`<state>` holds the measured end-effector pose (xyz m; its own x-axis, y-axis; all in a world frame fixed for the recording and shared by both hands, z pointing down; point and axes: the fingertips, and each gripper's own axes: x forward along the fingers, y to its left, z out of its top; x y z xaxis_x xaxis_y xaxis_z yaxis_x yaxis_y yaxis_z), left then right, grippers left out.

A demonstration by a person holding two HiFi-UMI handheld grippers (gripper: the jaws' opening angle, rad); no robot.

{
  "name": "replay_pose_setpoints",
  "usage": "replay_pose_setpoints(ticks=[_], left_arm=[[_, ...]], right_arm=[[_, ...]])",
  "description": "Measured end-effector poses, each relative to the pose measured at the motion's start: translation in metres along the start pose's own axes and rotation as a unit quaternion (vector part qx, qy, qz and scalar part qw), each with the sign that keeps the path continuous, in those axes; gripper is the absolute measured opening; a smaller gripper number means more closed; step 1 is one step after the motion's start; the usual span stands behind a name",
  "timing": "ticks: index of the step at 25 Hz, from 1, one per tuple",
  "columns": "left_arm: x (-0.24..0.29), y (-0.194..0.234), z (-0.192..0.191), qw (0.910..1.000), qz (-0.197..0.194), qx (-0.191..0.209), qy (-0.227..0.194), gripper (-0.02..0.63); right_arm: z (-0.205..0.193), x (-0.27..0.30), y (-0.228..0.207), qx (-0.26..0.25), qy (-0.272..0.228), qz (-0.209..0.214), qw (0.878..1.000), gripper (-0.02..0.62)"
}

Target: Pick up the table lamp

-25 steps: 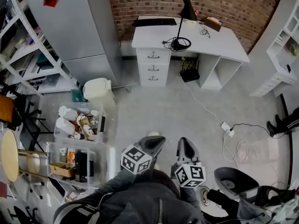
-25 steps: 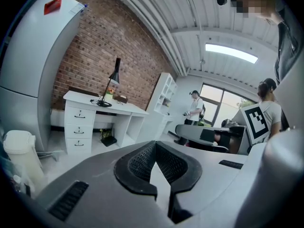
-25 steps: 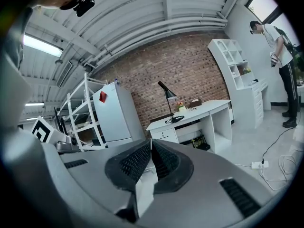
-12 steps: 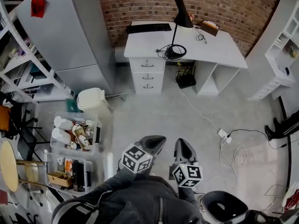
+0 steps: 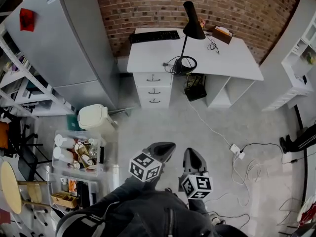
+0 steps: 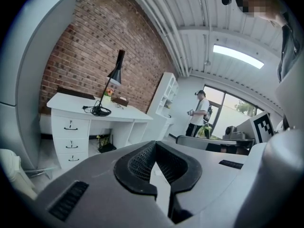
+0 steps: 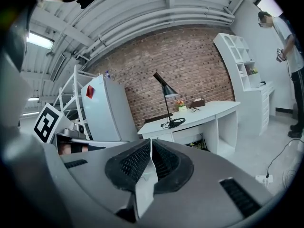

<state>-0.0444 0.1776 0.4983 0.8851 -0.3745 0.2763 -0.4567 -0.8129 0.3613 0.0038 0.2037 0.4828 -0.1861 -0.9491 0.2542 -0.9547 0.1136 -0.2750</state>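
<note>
At 12 o'clock on the desk (image 5: 232, 58): upright black table lamp (image 5: 193, 26). At 6 o'clock: left tongs (image 5: 165, 148) and right tongs (image 5: 192, 154), both pressed together, empty, well apart from lamp.

The person wears a dark grey jacket (image 5: 148, 215) with creased sleeves (image 5: 116, 198). The left gripper (image 5: 167, 147) and right gripper (image 5: 192, 153) are smooth grey tapered shells with black ribbed pads (image 6: 137, 163). Each carries a white cube (image 5: 145, 166) with black square markers.
</note>
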Motion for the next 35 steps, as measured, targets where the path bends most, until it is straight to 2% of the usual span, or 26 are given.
replay_pose_setpoints(ticks=[10, 20, 35], left_arm=[[0.030, 0.046, 0.027, 0.9999, -0.010, 0.004, 0.004, 0.008], [0.034, 0.104, 0.047, 0.9999, 0.011, -0.001, -0.004, 0.008], [0.048, 0.119, 0.051, 0.9998, -0.003, -0.017, 0.002, 0.008]], right_arm=[[0.018, 0.059, -0.018, 0.009, -0.007, -0.013, 1.000, 0.014], [0.017, 0.112, -0.013, -0.005, 0.013, -0.013, 1.000, 0.014], [0.026, 0.132, -0.021, -0.011, 0.000, -0.031, 0.999, 0.014]])
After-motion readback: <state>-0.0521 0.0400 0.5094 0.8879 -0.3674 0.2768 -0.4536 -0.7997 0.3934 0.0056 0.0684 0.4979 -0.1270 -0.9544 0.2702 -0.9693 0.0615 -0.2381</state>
